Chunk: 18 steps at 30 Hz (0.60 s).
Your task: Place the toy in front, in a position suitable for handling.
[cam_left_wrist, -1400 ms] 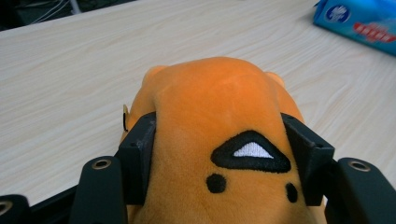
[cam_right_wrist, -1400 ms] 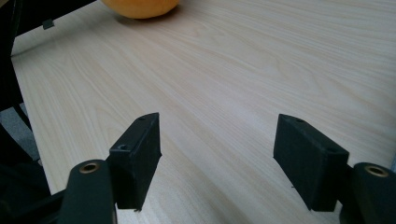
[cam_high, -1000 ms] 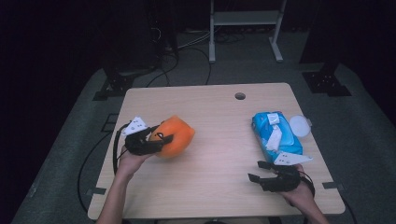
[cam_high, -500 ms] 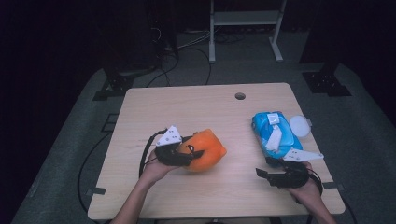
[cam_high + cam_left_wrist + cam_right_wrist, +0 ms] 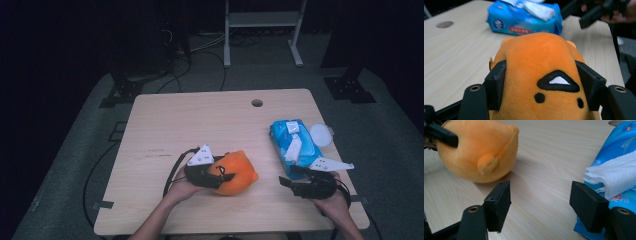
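An orange plush toy (image 5: 239,172) with a black-and-white stitched patch rests on the wooden table (image 5: 200,120), front centre. My left gripper (image 5: 225,178) is shut on the toy (image 5: 541,57). Both pads still press its sides, though the jaws have just been opening a little. My right gripper (image 5: 289,176) stands open at the front right with nothing between its fingers (image 5: 497,203). It lies low over the table and points left toward the toy (image 5: 479,150). A blue pack of wet wipes (image 5: 292,142) lies just beyond it, one white wipe sticking out of the top.
A round white lid (image 5: 320,134) lies at the table's right edge beside the pack. A cable hole (image 5: 257,103) sits near the far edge. Bare wood stretches across the left and far parts of the table. Dark floor, cables and a metal stand lie beyond.
My left hand has carried the plush toy from the left part of the table rightward to the front centre and lowered it. The right gripper has barely shifted.
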{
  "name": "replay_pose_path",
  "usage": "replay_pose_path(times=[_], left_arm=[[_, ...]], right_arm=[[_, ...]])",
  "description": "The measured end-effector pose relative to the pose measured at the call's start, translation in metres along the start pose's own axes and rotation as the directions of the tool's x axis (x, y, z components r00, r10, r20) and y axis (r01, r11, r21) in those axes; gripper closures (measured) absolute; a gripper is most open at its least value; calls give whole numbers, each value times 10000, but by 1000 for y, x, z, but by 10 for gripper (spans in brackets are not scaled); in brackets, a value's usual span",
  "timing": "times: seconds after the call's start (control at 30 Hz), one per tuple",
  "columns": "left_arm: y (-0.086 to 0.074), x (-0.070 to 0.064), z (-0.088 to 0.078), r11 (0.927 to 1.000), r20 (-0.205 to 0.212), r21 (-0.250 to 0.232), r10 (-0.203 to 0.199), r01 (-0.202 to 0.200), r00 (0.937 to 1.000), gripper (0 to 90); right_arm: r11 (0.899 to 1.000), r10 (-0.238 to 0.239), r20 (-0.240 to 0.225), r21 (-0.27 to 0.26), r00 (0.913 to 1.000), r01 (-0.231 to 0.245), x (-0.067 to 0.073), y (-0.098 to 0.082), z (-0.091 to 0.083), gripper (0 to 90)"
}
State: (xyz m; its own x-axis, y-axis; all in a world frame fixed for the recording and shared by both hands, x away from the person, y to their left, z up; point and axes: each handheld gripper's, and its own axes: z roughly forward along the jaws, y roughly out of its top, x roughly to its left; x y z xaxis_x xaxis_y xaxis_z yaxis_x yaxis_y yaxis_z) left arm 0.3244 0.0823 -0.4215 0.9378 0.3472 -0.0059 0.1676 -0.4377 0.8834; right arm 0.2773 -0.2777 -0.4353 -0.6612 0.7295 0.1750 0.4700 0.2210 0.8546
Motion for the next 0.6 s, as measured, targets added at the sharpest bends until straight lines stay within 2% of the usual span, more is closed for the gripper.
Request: replay_pose_path(times=[0.1,0.13,0.33,0.57,0.6], left_arm=[[-2,-3,6,9995,161,227,227,-230,9996,332],[-5,-7,11,9986,235,313,411,-418,9989,320],[-10,-6,12,9980,240,494,372,-384,9990,195],[-11,-6,12,9972,288,555,494,-509,9984,170],[-12,-6,12,9975,307,525,457,-472,9985,167]], right_arm=[[10000,9,100,-2,9999,-9,0,0,-1,323],[10000,-6,123,-15,9999,6,-1,0,-2,323],[9998,-140,352,-145,9993,146,-3,4,-6,326],[9982,-185,742,-557,9971,227,-11,18,-15,329],[9980,-169,933,-584,9955,224,-17,24,-16,329]])
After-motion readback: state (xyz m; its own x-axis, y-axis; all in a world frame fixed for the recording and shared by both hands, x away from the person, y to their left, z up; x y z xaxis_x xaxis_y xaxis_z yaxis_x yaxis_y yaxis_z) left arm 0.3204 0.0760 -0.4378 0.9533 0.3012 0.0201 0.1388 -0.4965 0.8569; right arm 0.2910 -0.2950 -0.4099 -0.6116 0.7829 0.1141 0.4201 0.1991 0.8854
